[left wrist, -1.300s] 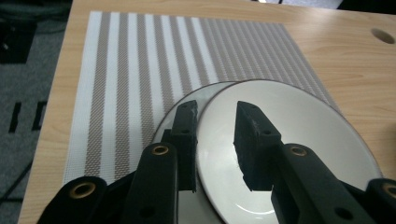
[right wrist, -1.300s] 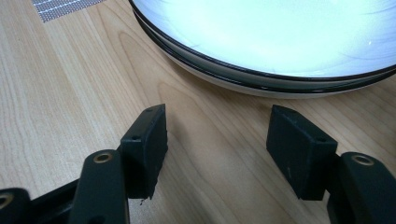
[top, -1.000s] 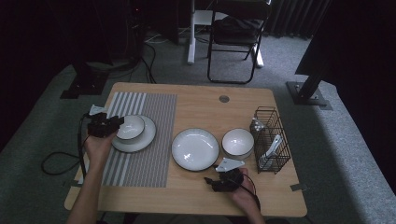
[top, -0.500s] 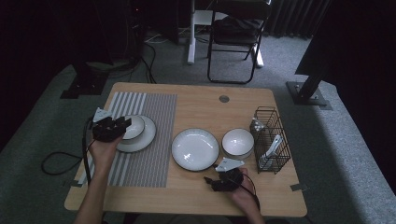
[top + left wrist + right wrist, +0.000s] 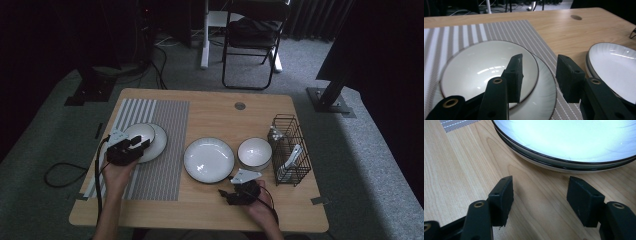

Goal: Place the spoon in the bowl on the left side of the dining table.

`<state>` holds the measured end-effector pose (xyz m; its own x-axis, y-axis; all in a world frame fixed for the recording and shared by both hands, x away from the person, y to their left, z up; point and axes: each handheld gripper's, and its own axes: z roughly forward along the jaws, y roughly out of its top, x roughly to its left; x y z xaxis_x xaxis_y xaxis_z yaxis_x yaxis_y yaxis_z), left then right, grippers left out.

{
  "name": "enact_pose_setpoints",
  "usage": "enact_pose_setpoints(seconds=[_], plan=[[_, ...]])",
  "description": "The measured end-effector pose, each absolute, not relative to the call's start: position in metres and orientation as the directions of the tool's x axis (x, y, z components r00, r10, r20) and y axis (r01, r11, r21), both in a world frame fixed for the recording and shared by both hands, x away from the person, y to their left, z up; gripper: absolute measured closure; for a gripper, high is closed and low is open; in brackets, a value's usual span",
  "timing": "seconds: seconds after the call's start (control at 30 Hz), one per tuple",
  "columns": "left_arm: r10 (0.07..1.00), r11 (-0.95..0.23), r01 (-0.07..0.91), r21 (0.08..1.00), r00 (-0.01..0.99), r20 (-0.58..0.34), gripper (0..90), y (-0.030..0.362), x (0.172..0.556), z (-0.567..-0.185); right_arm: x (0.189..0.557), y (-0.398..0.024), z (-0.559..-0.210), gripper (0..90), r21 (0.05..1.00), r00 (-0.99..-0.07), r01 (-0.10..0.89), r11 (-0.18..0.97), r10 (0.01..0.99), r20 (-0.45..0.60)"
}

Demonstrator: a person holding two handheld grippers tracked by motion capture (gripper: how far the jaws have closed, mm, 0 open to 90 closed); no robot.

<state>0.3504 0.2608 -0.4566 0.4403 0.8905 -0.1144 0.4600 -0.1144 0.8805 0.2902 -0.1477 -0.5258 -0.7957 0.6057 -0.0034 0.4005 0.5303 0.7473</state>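
On the striped mat (image 5: 160, 150), the left claw (image 5: 539, 72) is opening off the bowl (image 5: 486, 70) nested in its plate (image 5: 541, 87), holding nothing; the right claw (image 5: 540, 197) is waiting open and empty beside the middle plate (image 5: 574, 142)

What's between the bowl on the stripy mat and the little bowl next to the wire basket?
In the high view, a big white plate sits on the wood between the bowl on the mat and the small bowl.
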Motion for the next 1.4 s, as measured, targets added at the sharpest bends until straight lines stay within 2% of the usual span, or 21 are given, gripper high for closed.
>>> enact_pose_setpoints(seconds=[0.17,0.4,0.53,0.7,1.0,1.4], plan=[[0.88,-0.178,0.46,0.87,0.47,-0.069,58.0,0.251,0.345,-0.466,0.29,-0.148,-0.526,37.4,0.747,-0.794,0.403,0.529,0.608,-0.002],[0.864,-0.187,0.432,0.883,0.5,-0.062,57.4,0.241,0.336,-0.468,0.29,-0.147,-0.526,37.4,0.747,-0.791,0.406,0.527,0.612,-0.002],[0.863,-0.232,0.423,0.876,0.504,-0.015,57.1,0.234,0.333,-0.472,0.289,-0.147,-0.526,36.3,0.747,-0.796,0.402,0.529,0.606,-0.002],[0.85,-0.258,0.417,0.872,0.526,0.0,56.7,0.231,0.332,-0.476,0.287,-0.147,-0.523,36.3,0.746,-0.805,0.409,0.525,0.593,0.023],[0.842,-0.275,0.434,0.858,0.539,-0.003,56.4,0.228,0.331,-0.482,0.273,-0.147,-0.489,36.8,0.785,-0.829,0.337,0.52,0.56,-0.015],[0.84,-0.272,0.425,0.864,0.543,-0.003,56.4,0.227,0.329,-0.482,0.261,-0.16,-0.44,39.3,0.819,-0.817,0.281,0.501,0.573,-0.07]])
